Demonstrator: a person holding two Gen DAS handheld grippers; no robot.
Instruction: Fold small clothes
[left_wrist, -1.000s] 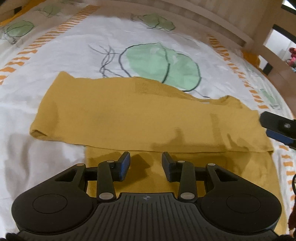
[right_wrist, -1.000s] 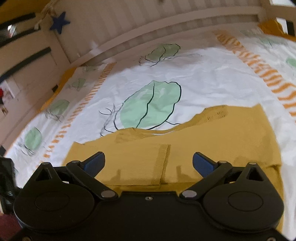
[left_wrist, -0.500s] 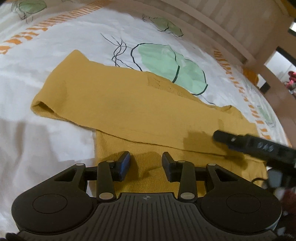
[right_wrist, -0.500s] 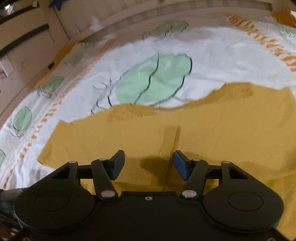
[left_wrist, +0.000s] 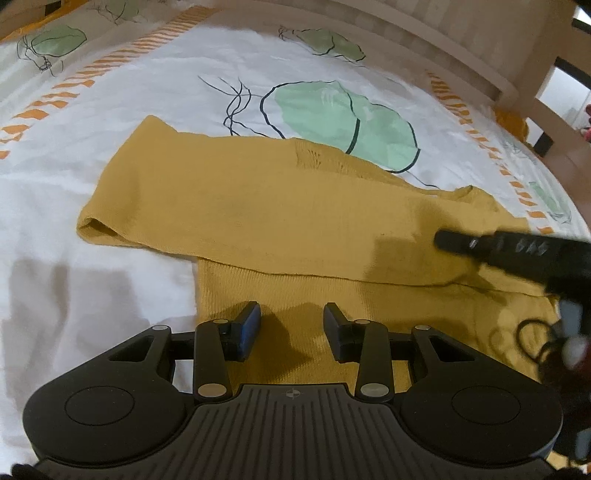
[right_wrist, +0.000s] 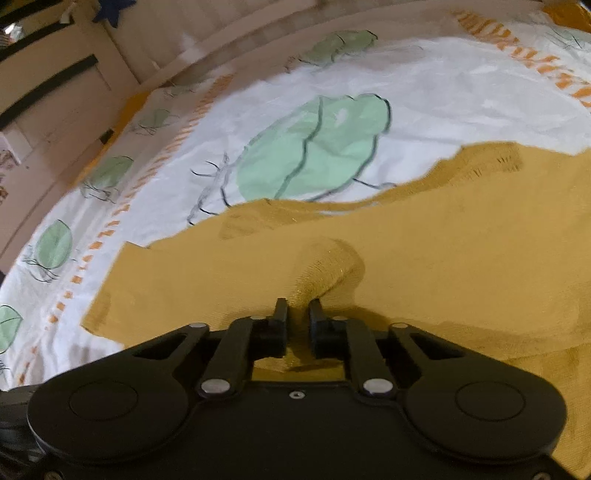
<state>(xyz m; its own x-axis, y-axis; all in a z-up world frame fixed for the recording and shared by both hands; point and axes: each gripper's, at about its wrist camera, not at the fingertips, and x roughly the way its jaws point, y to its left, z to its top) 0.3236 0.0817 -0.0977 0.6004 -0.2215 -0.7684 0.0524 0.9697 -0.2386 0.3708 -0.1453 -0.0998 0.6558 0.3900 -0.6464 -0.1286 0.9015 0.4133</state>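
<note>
On the leaf-print bedsheet (left_wrist: 110, 122) lies the mustard garment (left_wrist: 258, 206), partly folded. Near its front edge the left gripper (left_wrist: 291, 325) hovers with jaws wide, holding nothing. The right gripper (right_wrist: 297, 314) pinches a raised ridge of the knit. That thin pinch could slip or drag the lower layer, skewing the fold.

I see a mustard top (left_wrist: 258, 206) of fine ribbed matt knit, on a smooth, lightly creased cotton sheet (left_wrist: 110, 110). My grippers (left_wrist: 291, 328) (right_wrist: 297, 319) look matt black plastic with shiny metal pins.
</note>
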